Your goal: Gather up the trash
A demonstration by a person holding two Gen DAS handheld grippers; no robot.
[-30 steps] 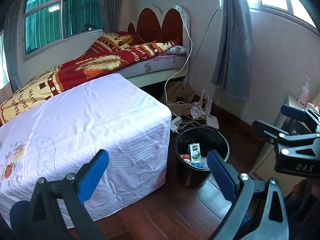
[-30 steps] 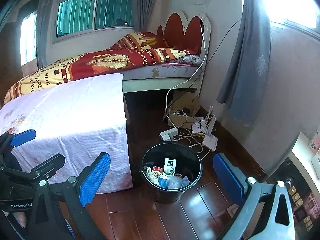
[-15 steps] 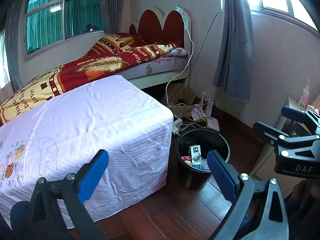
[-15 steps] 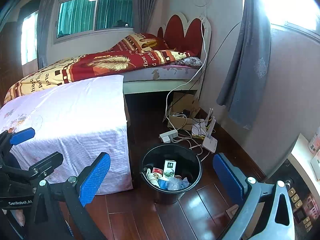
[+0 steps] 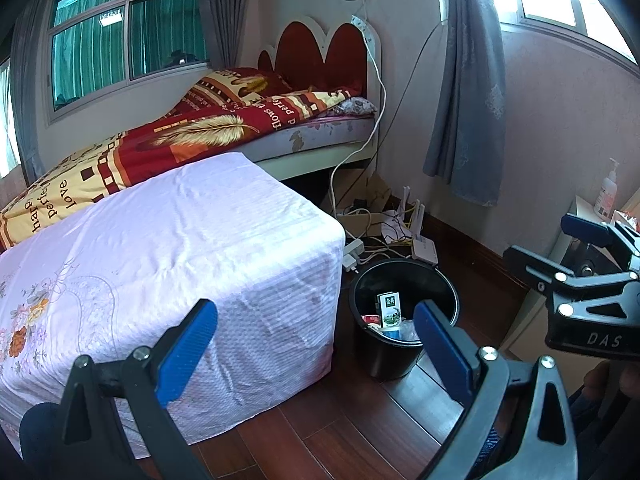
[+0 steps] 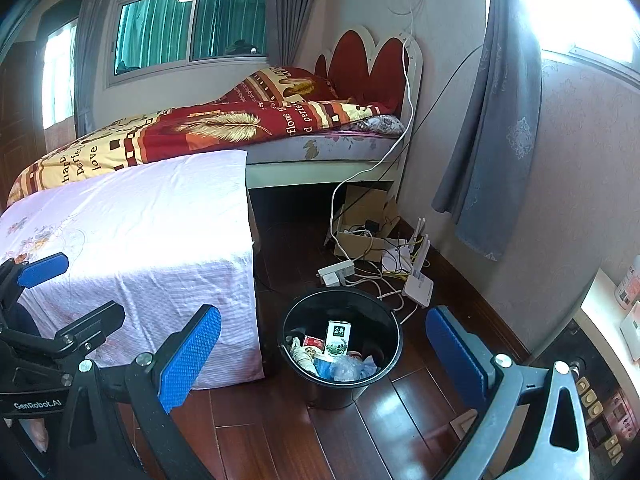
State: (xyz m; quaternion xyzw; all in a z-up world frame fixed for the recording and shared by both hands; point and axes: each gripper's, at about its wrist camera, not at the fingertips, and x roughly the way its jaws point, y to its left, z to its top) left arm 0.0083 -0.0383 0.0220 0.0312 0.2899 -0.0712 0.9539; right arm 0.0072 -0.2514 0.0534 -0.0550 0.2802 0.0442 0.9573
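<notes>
A black trash bucket [image 5: 404,280] [image 6: 387,320] stands on the dark wooden floor beside a table covered with a pink-white cloth [image 5: 168,240] [image 6: 132,220]. In the bucket lie a green-and-white carton [image 6: 338,338], a red packet [image 6: 311,342], crumpled clear plastic [image 6: 352,366] and other scraps. My left gripper [image 5: 314,350] is open and empty, held above and short of the bucket. My right gripper [image 6: 324,354] is open and empty, also above the bucket's near side. No trash shows on the cloth.
A bed with a red and yellow blanket [image 6: 224,128] lies behind the table. A cardboard box [image 6: 362,236], power strip [image 6: 336,272], white router [image 6: 418,286] and cables sit on the floor by the wall. A white cabinet with a pump bottle [image 5: 606,192] stands right.
Both views have drifted slightly back and up, so the bucket sits a little lower in frame. Both grippers stay open and empty.
</notes>
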